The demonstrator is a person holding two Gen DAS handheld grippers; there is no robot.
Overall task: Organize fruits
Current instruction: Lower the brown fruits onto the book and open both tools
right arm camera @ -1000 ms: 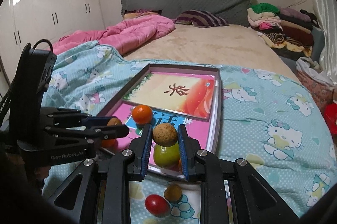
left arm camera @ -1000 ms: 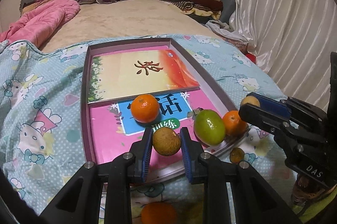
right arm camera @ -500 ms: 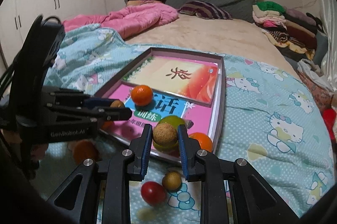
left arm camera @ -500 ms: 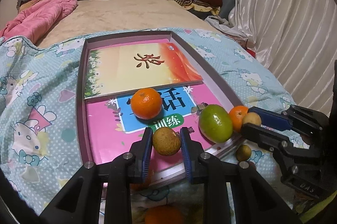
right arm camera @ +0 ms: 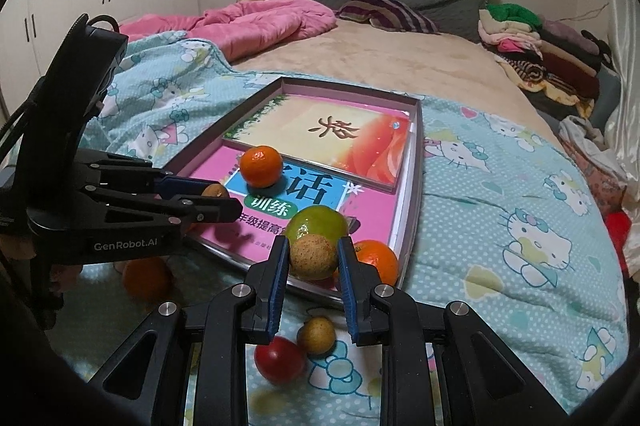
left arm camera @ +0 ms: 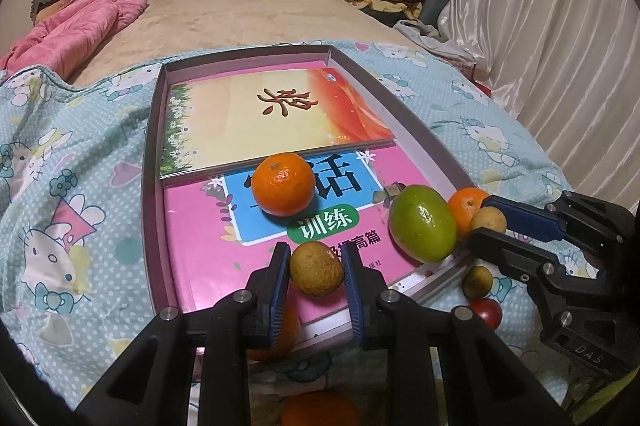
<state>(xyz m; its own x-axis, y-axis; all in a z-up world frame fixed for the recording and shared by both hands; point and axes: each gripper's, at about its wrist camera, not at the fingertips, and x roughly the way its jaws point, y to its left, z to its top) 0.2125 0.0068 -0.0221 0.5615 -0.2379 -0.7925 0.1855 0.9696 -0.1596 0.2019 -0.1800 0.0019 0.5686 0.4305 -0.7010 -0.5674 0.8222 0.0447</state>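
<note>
Fruits may roll: left gripper [left arm camera: 316, 268] and right gripper [right arm camera: 313, 258] each clamp a small brown fruit over the tilted tray [left arm camera: 154, 161], near the lime [left arm camera: 423, 223].

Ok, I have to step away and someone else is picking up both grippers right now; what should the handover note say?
Left gripper: shut on a brown fruit, held over the near end of the tray.
Right gripper: shut on another brown fruit, over the tray's near right corner.
In the tray: an orange on the pink book, a green fruit, a second orange.
On the blanket: a red fruit, a small brown fruit, an orange.
Left: set down both held fruits, then collect those three.
</note>
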